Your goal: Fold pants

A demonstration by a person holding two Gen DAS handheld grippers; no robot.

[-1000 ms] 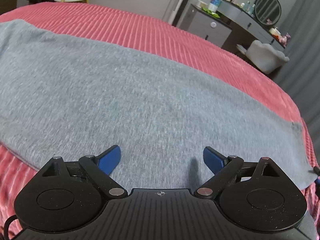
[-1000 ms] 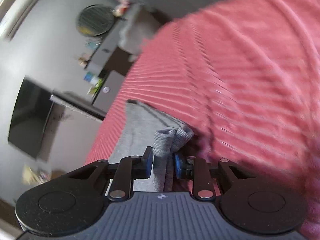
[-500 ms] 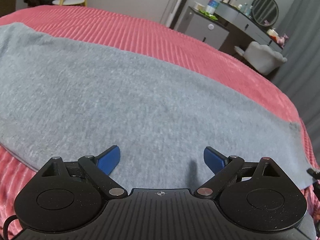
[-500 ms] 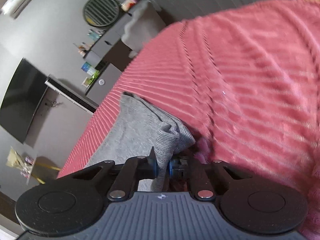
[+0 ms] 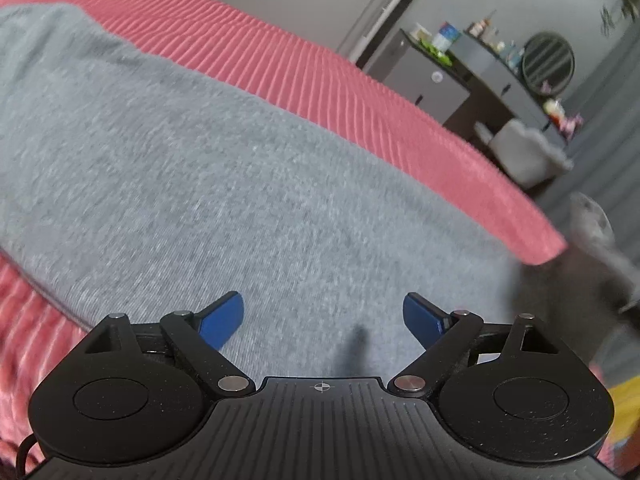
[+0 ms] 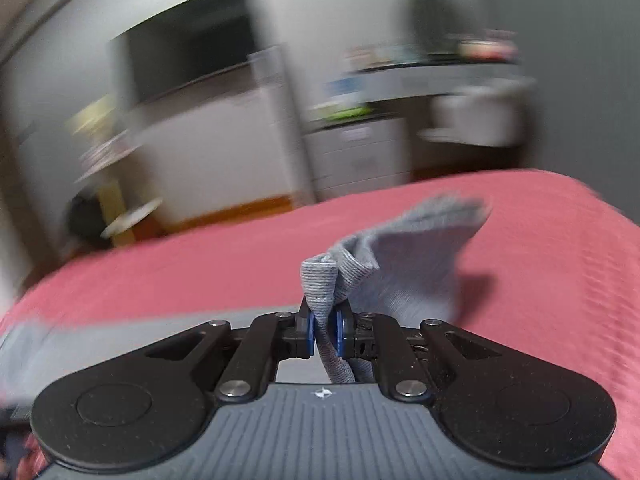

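The grey pants (image 5: 224,184) lie spread flat on a pink ribbed bedspread (image 5: 328,84). My left gripper (image 5: 323,316) is open and empty, hovering low over the middle of the cloth. My right gripper (image 6: 325,330) is shut on a bunched end of the pants (image 6: 400,264) and holds it lifted above the bed (image 6: 200,276). That raised end shows blurred at the right edge of the left wrist view (image 5: 596,240).
A dresser with bottles and a round mirror (image 5: 548,62) stands beyond the bed, with a grey padded stool (image 5: 528,152). A dark TV (image 6: 188,56) and white cabinets (image 6: 352,156) line the far wall. A yellow-legged stool (image 6: 124,216) stands left.
My right gripper has lifted the pants end off the bed and swung round toward the far wall. My left gripper has shifted slightly and stays open.
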